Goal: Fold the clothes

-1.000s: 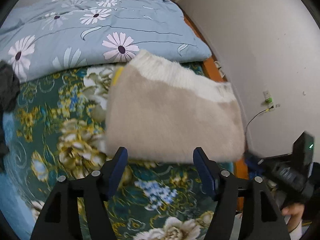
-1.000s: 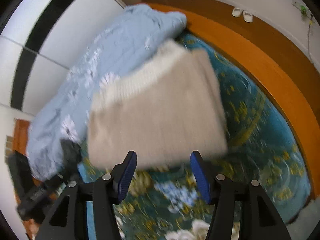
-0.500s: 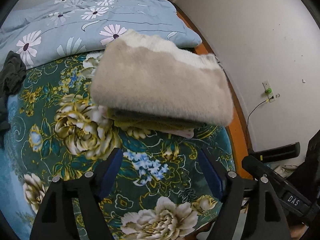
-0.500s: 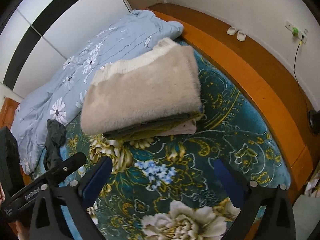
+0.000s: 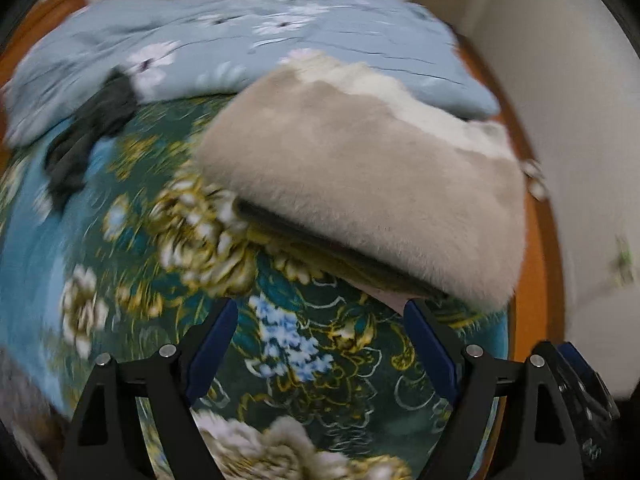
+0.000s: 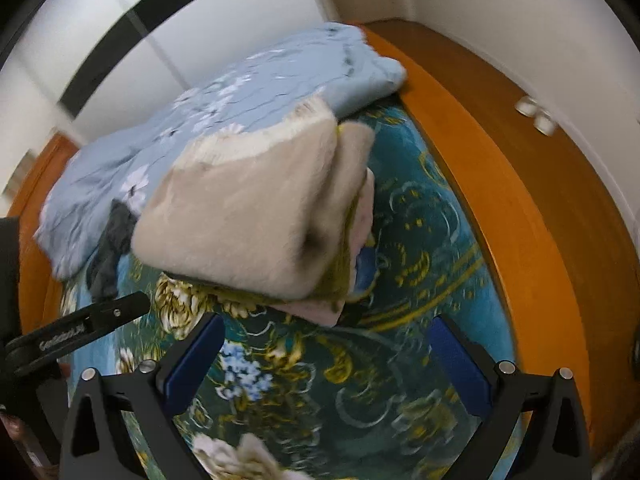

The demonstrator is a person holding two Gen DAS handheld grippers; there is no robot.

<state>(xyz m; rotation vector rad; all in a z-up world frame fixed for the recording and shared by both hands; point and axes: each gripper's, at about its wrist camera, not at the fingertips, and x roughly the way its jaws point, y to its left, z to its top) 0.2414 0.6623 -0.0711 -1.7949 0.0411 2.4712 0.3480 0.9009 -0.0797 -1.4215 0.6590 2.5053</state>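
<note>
A folded beige fuzzy sweater (image 5: 360, 176) with a white ribbed hem tops a stack of folded clothes on the green floral bedspread (image 5: 288, 344); it also shows in the right wrist view (image 6: 248, 208). Olive, dark and pink folded layers (image 6: 340, 272) lie under it. My left gripper (image 5: 320, 344) is open and empty, just in front of the stack. My right gripper (image 6: 328, 356) is open and empty, also short of the stack. A crumpled dark grey garment (image 5: 88, 132) lies to the left, seen too in the right wrist view (image 6: 108, 248).
A light blue daisy-print duvet (image 5: 280, 40) lies bunched behind the stack. The orange wooden bed frame (image 6: 512, 200) runs along the right side by the white wall. The left gripper's arm (image 6: 76, 332) shows at the left of the right wrist view.
Both grippers have let go of the beige sweater, opened wide and drawn back from the stack. The sweater now rests on top of the folded pile. The views have swung, with motion blur.
</note>
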